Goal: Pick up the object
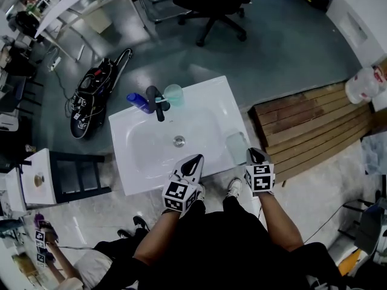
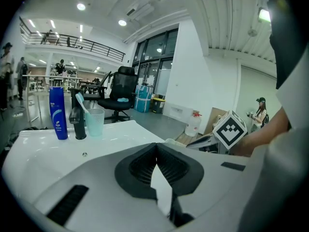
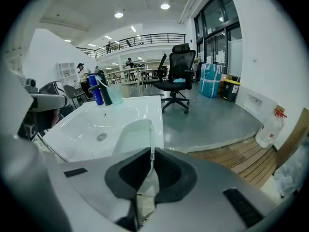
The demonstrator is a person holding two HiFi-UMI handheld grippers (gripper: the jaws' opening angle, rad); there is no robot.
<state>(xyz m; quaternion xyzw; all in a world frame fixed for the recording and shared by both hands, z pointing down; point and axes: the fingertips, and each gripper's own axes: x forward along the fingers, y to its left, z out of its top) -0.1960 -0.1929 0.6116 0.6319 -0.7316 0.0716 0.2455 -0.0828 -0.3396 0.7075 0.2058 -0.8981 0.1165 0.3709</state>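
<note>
Left claw [image 1: 195,160] is closed and empty, sitting over the sink's [image 1: 211,94] near rim. Right claw [image 1: 255,154] is closed too, with its tips at the right edge of the pale translucent dish [image 1: 237,147]. The right gripper view shows the dish's thin rim running into the jaw seam, so it looks pinched. The dish lies on the sink's right ledge. Blue bottle [image 1: 139,103], black tap [image 1: 156,101] and cup [image 1: 173,93] stand at the far rim.
</note>
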